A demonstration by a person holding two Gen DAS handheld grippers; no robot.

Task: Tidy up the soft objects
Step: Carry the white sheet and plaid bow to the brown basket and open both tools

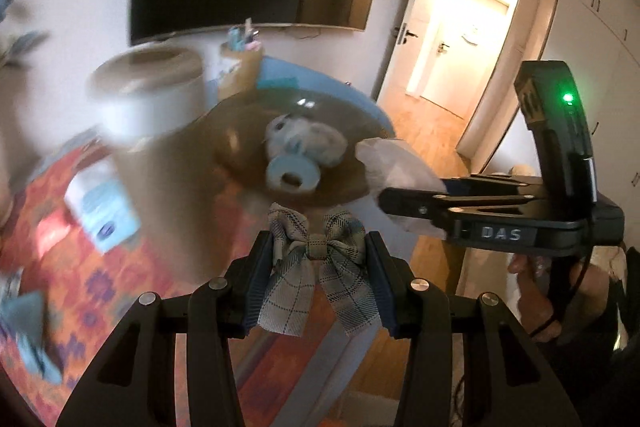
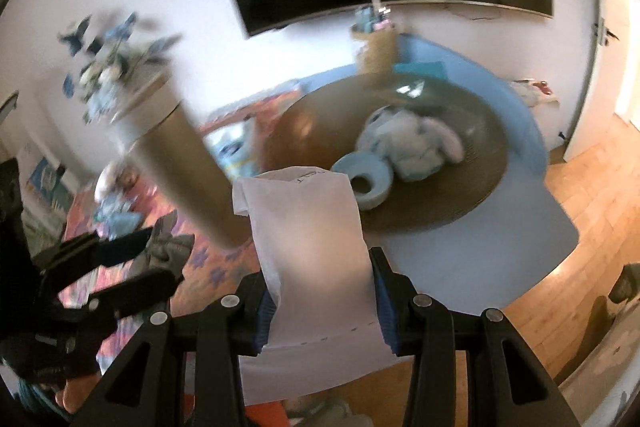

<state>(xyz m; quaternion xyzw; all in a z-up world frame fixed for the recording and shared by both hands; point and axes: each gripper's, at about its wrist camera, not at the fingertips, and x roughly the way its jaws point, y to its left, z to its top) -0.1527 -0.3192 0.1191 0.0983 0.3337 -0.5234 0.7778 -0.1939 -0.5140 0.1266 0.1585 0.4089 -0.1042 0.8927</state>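
Two handheld grippers are hovering above a round brown tray [image 2: 472, 195], each carrying a soft item. In the left wrist view, the left gripper [image 1: 318, 267] is sitting at lower centre, its jaws clenched on a plaid fabric bow [image 1: 318, 269], pinching the loops from both sides so the tails are dangling below. The right gripper [image 1: 404, 203] is reaching in from the right edge of that frame, gripping a white cloth pouch [image 1: 394, 163].

In the right wrist view, that pouch [image 2: 310, 239] is filling the lower centre, squeezed between the blue pads [image 2: 382, 303], with its upper part standing free above them.

The tray is lying in the middle of both views, already holding a pale blue plush toy [image 2: 408, 143] and a light blue foam ring [image 2: 362, 179] touching it. A tall beige cylinder [image 2: 188, 171], blurred, is standing to the left of the tray.

Both carried pieces are looking light, limp and unbreakable; the bow is likely best held at its knot, the pouch across its middle, since loose edges are apt to slip or sag
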